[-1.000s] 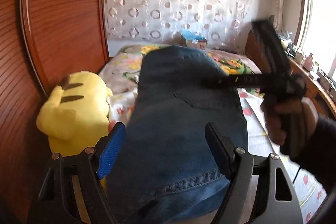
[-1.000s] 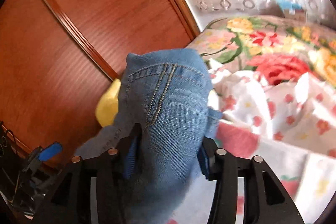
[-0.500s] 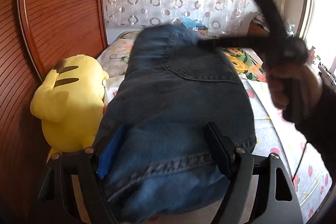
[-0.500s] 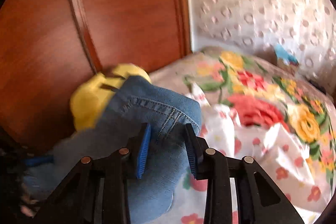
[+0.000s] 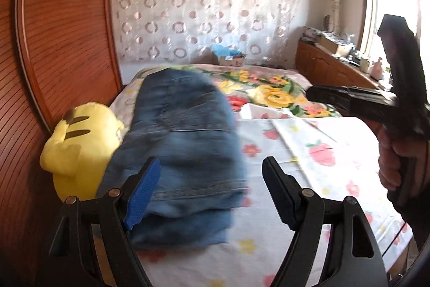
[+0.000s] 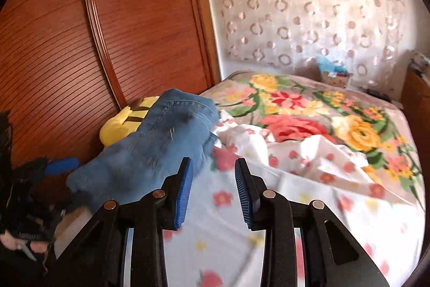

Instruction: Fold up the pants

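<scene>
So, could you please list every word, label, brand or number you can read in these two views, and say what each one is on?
None can be read.
Cardboard box by the curtain: it has coloured markings on its side, too small and blurred to read.
Jeans: no tag or label shows.
Yellow plush toy: stripes only, no text.
Left gripper and right gripper: no markings visible.

Handheld two-finger grippers, black plastic frames.
Left gripper (image 5: 211,187): blue ribbed pad, black toothed finger, silver screws. Right gripper (image 6: 213,191): two blue ribbed pads. Right hand (image 5: 395,160): bare skin, dark sleeve.
</scene>
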Motion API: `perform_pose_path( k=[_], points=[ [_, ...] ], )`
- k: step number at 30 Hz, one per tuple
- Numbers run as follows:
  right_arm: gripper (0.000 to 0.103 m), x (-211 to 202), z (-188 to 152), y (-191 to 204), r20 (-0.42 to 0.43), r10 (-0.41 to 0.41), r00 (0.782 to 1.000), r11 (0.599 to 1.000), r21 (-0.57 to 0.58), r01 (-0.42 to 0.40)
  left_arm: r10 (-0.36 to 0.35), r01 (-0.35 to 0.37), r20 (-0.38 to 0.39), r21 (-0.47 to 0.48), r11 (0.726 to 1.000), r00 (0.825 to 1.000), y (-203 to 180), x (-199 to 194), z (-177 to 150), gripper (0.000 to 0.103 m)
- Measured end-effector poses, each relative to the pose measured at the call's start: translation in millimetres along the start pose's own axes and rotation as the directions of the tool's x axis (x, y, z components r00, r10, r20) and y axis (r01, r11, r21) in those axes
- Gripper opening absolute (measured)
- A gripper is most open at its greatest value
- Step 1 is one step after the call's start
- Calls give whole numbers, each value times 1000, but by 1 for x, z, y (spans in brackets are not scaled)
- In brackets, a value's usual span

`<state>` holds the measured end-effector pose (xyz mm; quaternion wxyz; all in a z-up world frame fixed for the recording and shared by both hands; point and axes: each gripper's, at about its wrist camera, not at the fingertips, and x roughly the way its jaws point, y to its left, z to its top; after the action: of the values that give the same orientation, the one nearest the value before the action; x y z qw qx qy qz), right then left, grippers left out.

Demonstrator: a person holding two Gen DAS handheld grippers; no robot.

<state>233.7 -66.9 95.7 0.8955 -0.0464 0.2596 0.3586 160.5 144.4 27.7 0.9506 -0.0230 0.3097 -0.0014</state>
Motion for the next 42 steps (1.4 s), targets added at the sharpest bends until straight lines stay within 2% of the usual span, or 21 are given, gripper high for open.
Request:
perform_pose_path(
  k=[8, 13, 20, 23, 26, 33, 38, 42],
  points=[
    [34, -147, -64, 11, 83, -133, 988, 991, 26, 132, -70, 68, 49, 55, 996, 996, -57, -29, -6, 79],
    [34, -199, -99, 24, 115, -188, 975, 982, 36, 185, -99, 94, 63, 79, 992, 993, -84, -43, -12, 79],
    [34, -219, -126, 50, 129, -224, 966, 974, 55, 219, -121, 113, 85, 90, 989, 989, -107, -62, -19, 80],
    [34, -225, -135, 57, 129, -234, 964, 972, 68, 227, -126, 117, 96, 97, 988, 987, -114, -70, -24, 88],
    [34, -235, -140, 63, 134, -249, 959, 967, 82, 239, -126, 117, 112, 86, 989, 986, -119, -79, -28, 88],
    [48, -258, -146, 66, 169, -277, 946, 960, 96, 264, -123, 111, 133, 100, 989, 983, -135, -103, -31, 88],
    [60, -279, -150, 71, 209, -306, 929, 951, 100, 291, -90, 75, 153, 101, 992, 984, -143, -118, -32, 88],
    [61, -291, -154, 74, 225, -311, 924, 950, 114, 292, -35, 21, 168, 89, 996, 985, -147, -127, -33, 88]
  ],
)
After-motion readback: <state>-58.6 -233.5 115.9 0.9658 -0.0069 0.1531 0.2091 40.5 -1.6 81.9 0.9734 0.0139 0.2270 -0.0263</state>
